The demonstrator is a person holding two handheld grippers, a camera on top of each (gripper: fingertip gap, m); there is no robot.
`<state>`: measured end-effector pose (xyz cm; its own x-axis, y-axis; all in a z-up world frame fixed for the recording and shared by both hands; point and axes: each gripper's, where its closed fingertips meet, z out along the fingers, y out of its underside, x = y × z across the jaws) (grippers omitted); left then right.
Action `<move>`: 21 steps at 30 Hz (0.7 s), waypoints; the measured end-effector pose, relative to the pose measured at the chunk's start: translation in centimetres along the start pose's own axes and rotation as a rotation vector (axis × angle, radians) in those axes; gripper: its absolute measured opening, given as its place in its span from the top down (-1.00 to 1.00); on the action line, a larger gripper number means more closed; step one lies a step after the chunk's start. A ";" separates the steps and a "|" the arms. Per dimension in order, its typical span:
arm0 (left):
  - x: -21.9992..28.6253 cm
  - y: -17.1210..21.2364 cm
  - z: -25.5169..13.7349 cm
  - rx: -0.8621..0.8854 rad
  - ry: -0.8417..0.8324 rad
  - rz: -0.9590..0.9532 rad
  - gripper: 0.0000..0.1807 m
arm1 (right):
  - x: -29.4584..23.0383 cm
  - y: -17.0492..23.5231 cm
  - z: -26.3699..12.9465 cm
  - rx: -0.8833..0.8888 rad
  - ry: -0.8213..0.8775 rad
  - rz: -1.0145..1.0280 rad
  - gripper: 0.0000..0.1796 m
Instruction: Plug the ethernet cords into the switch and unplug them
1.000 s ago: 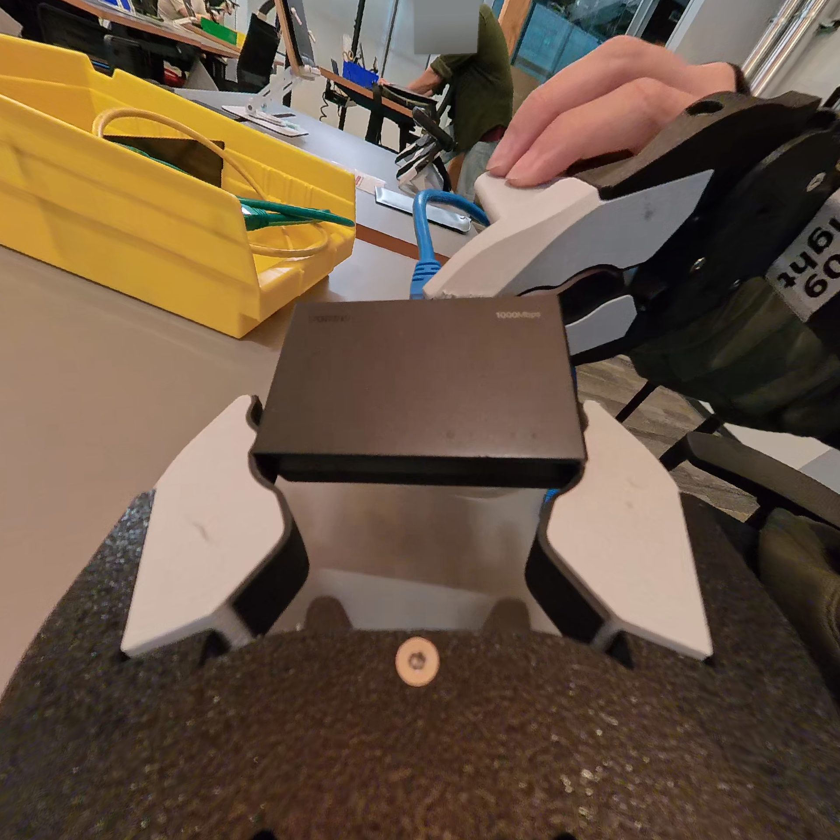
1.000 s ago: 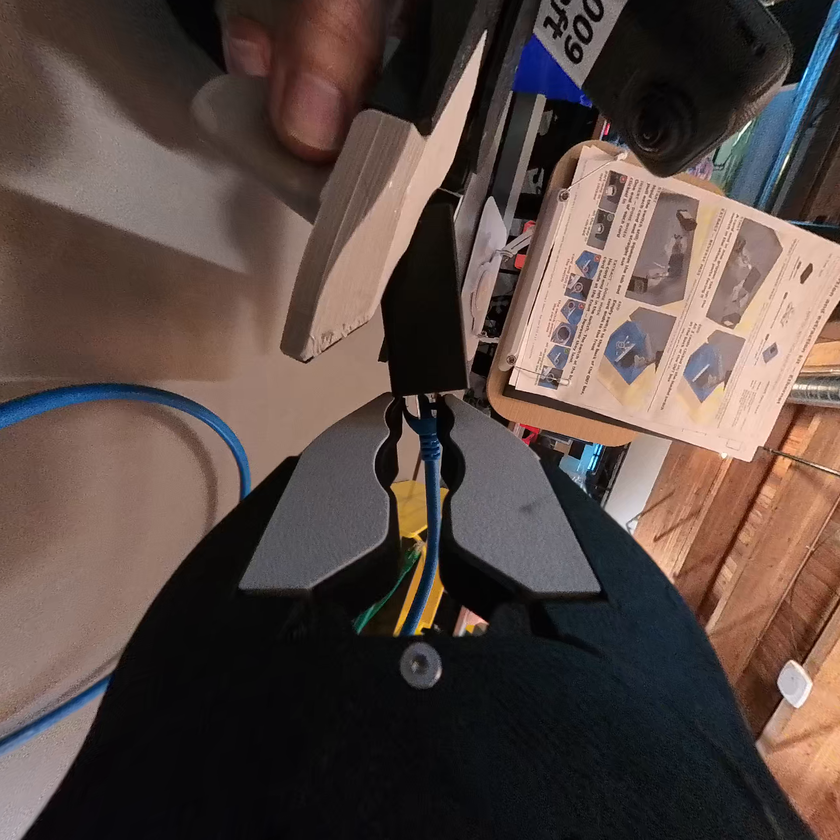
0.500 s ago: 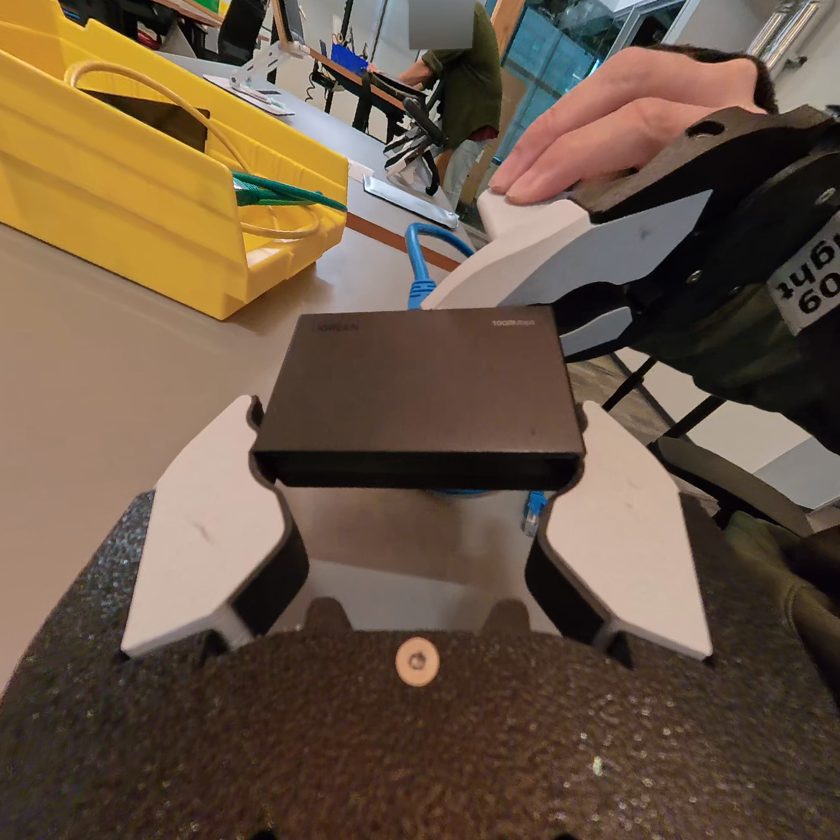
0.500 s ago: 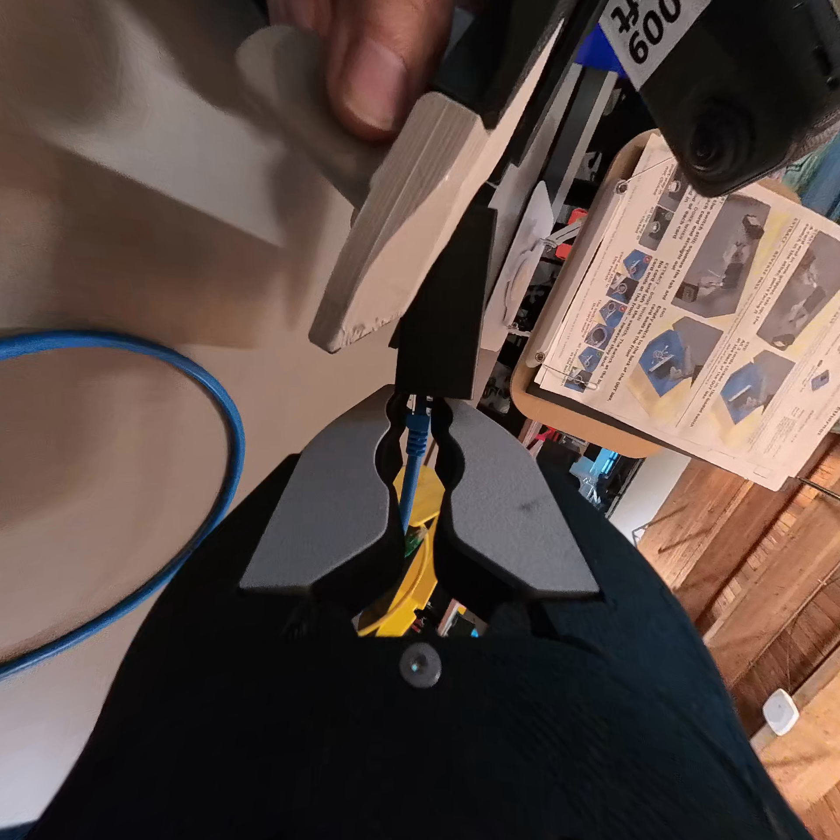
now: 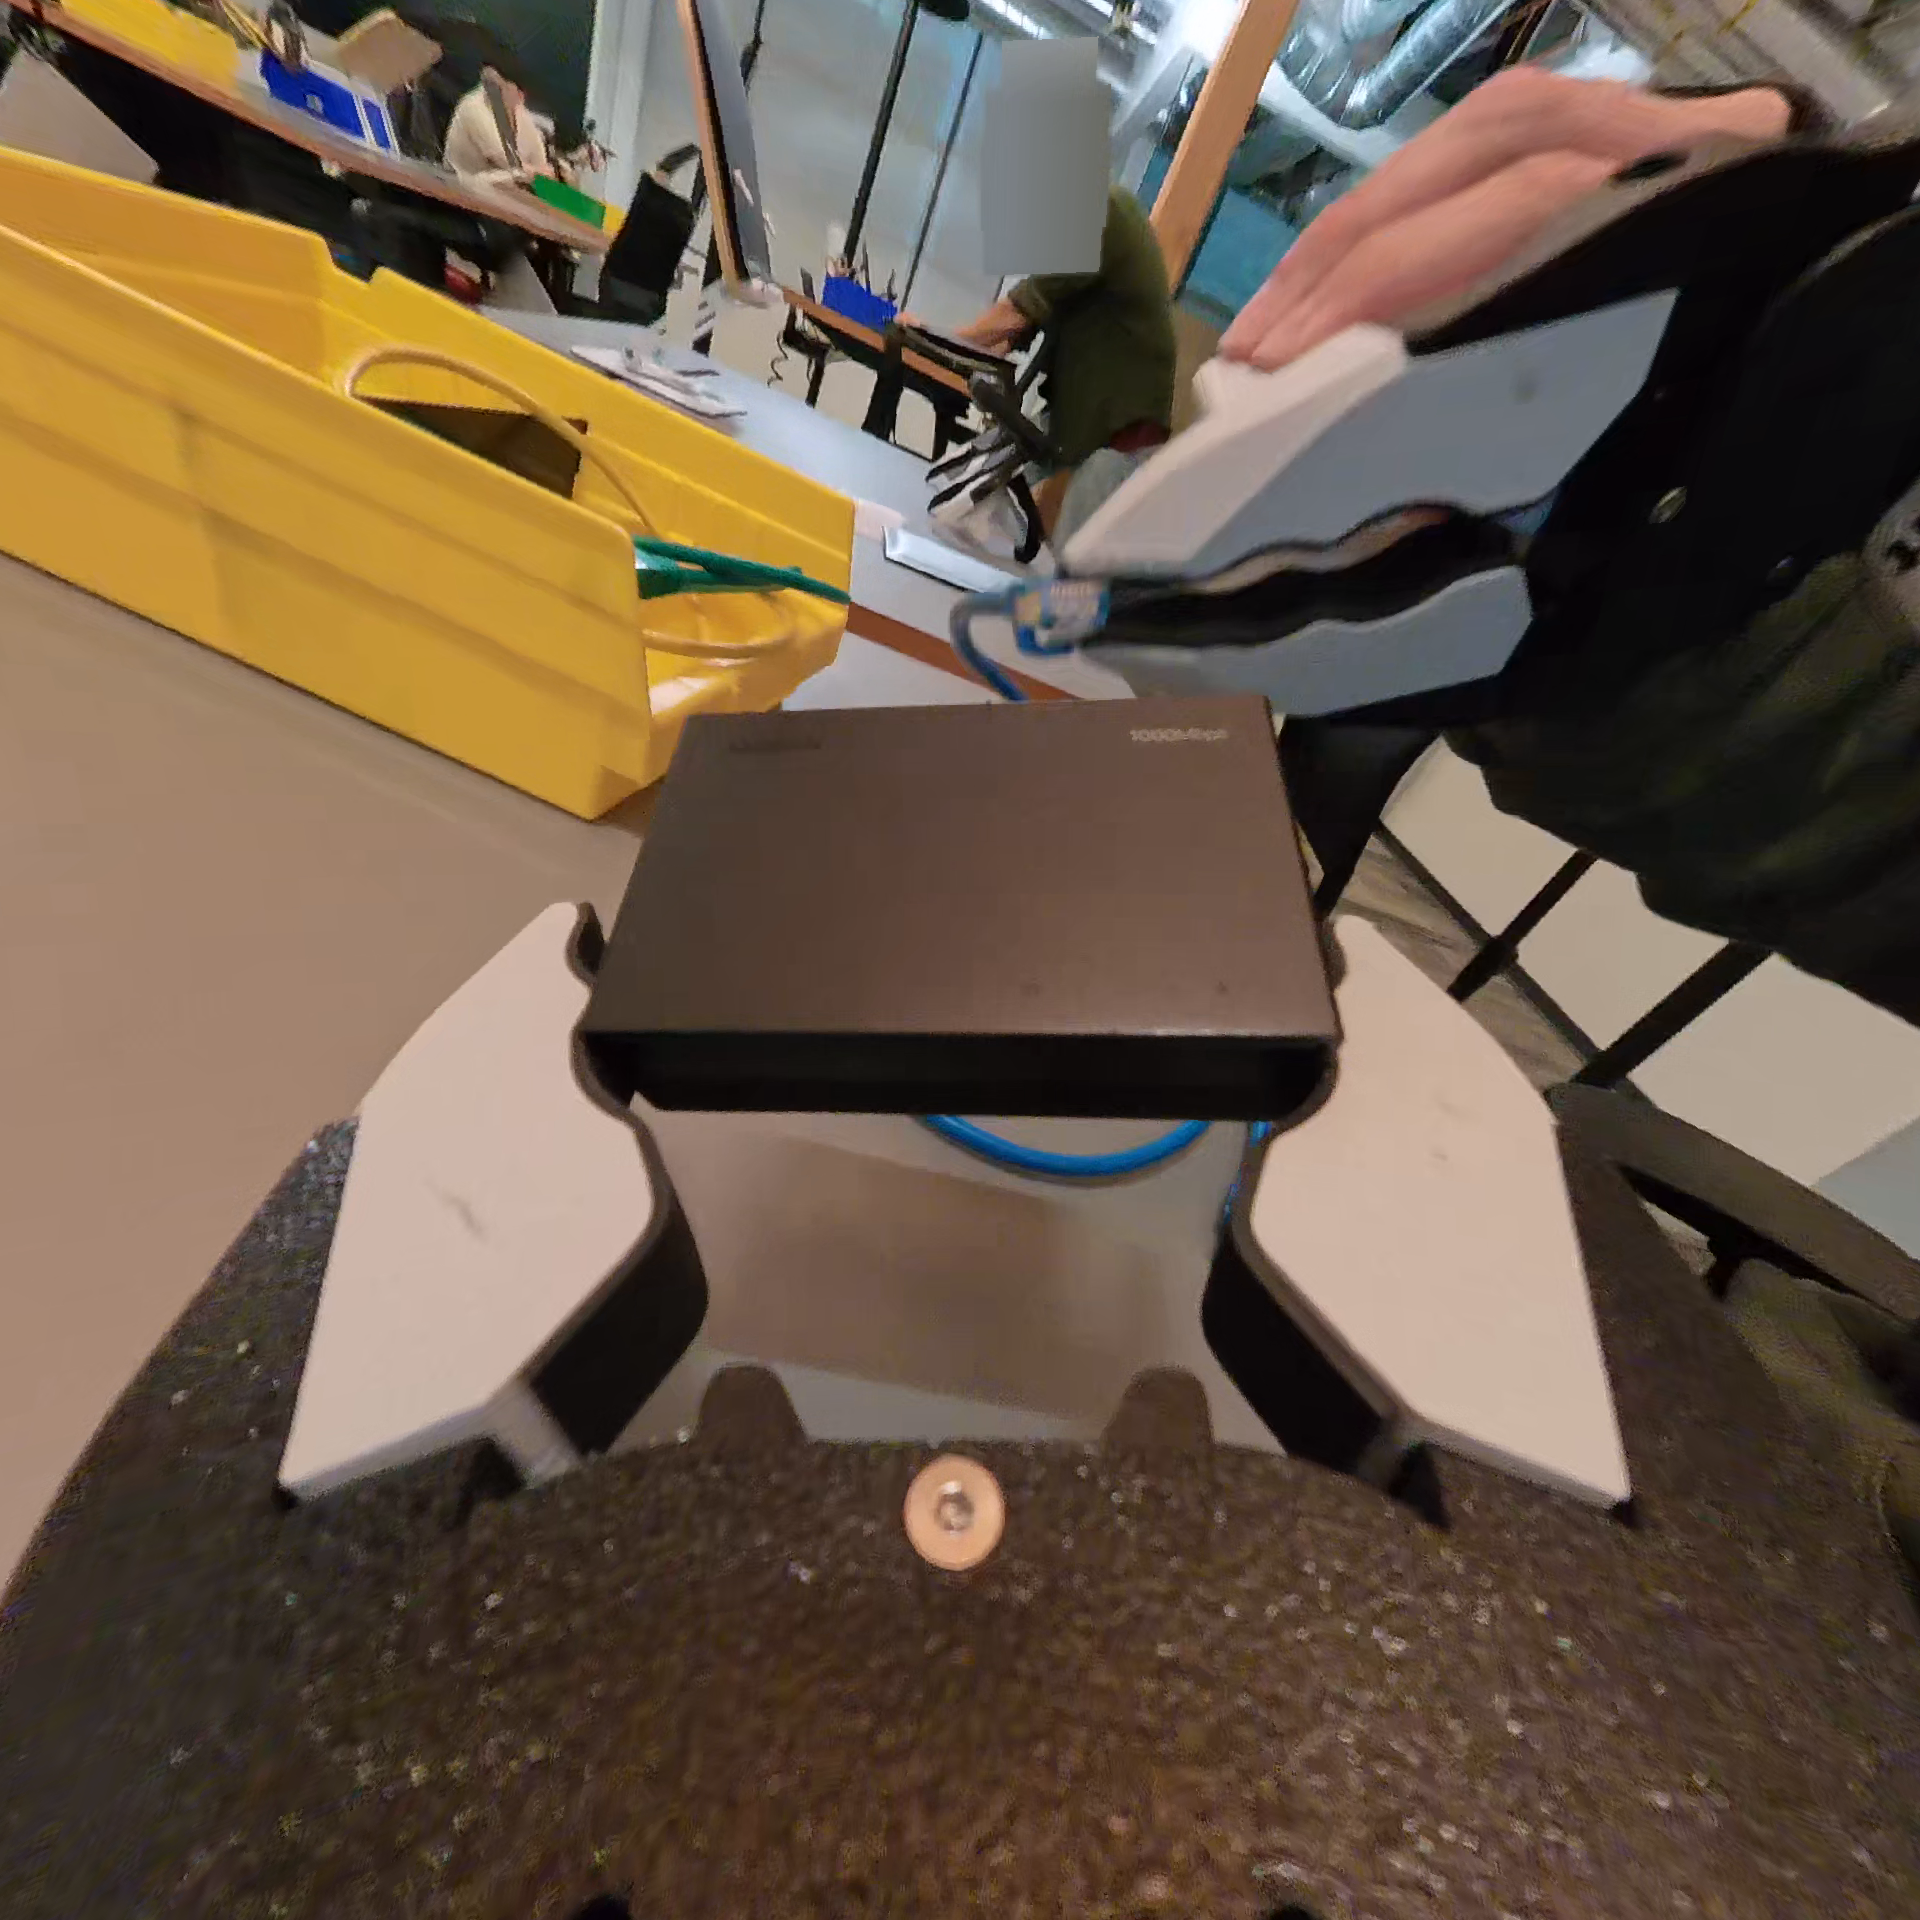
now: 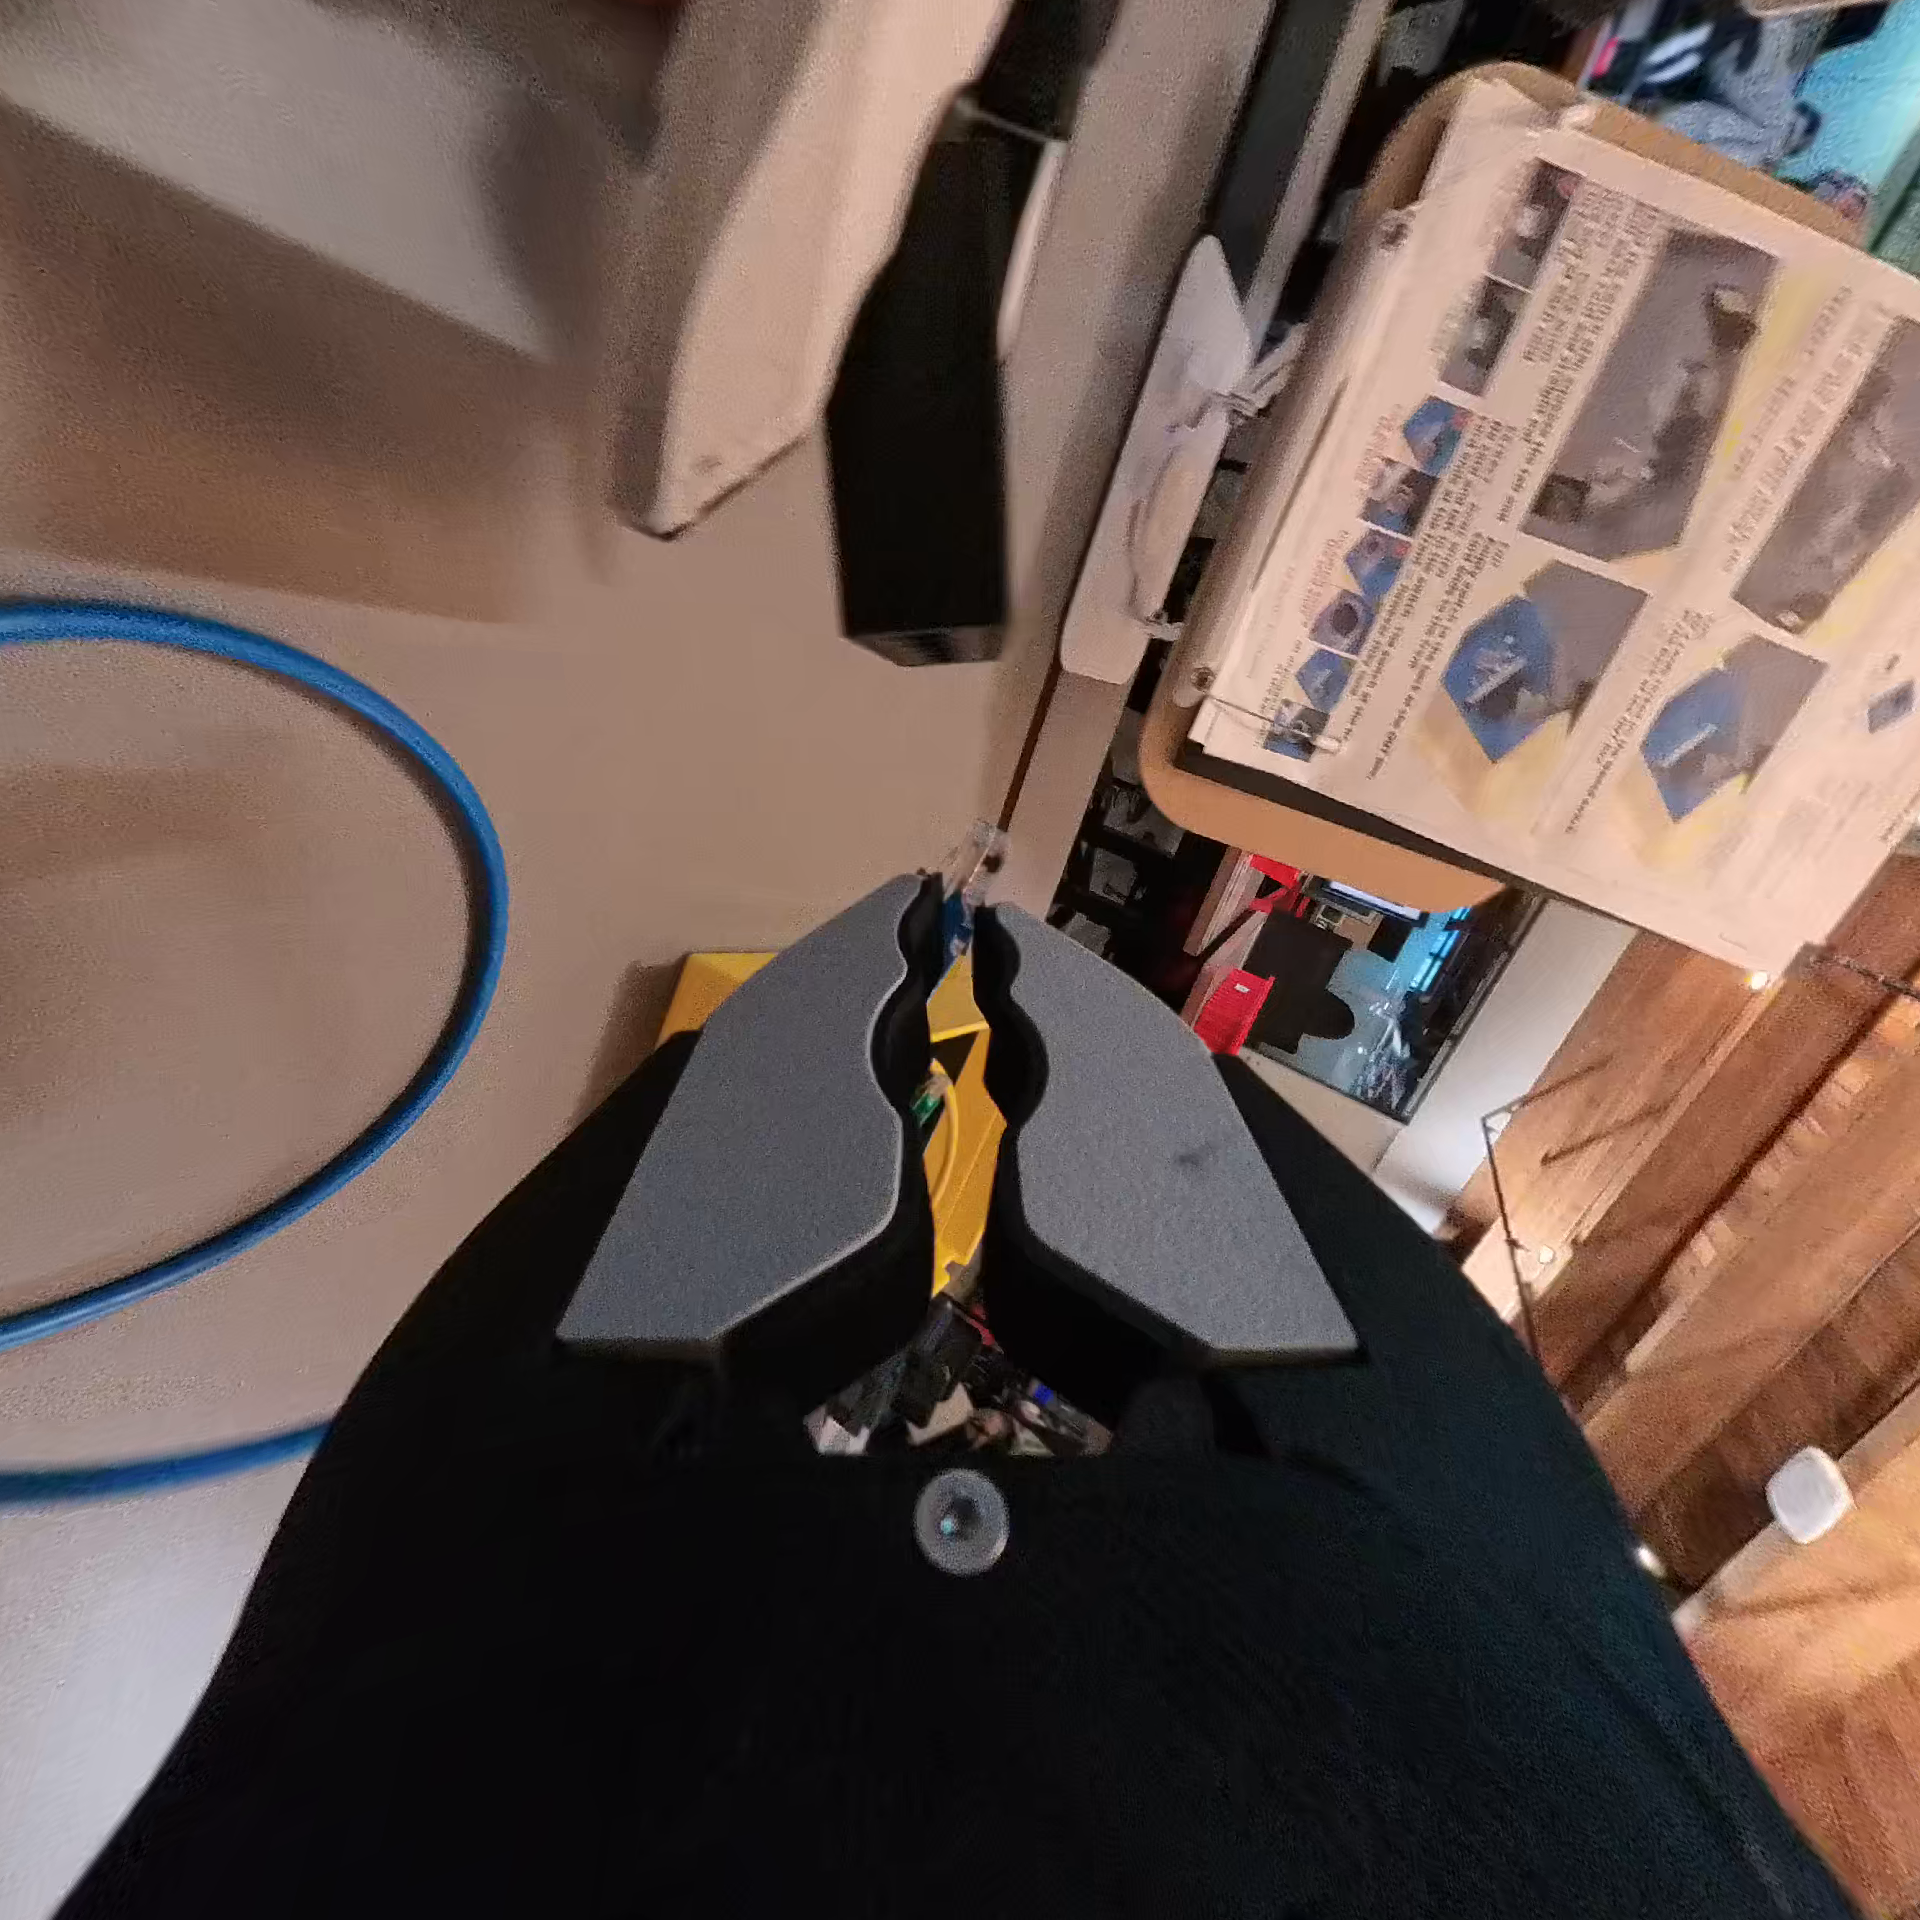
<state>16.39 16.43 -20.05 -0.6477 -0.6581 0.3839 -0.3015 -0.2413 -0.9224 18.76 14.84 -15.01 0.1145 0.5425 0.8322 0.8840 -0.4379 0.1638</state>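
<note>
Left wrist view shows my left gripper clamped on the near end of the black switch, one finger against each side, holding it level above the tan table. Under the switch a loop of the blue ethernet cord lies on the table. Just past the switch's far right corner, my right gripper comes in from the right, its jaws pinched on the cord's plug, which sits clear of the switch, not touching it. Farther left stands a yellow bin with a green cable and a beige cable hanging out of it.

Right wrist view confirms my right gripper squeezed on the clear-tipped plug, with the switch beyond it, apart from the plug. The blue cord curves on the table at left; far right hangs a clipboard with printed sheets.
</note>
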 end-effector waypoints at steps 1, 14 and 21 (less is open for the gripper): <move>-0.2 0.0 0.0 -0.003 -0.016 0.008 -0.35 | 0.5 0.4 -0.2 0.010 0.006 0.029 0.92; -1.0 -1.3 -1.3 0.064 -0.057 0.023 -0.35 | -9.1 3.1 -3.0 0.165 -0.153 0.576 0.73; -0.8 -0.9 -0.9 0.043 -0.044 0.028 -0.36 | -18.3 -0.4 -6.6 0.256 -0.644 0.810 0.44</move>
<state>16.52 17.79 -19.49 -0.6239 -0.6953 0.3569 -0.2527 -0.2527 -0.9340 13.33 0.37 -26.84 0.8629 0.4667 0.1938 0.4971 -0.7149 -0.4918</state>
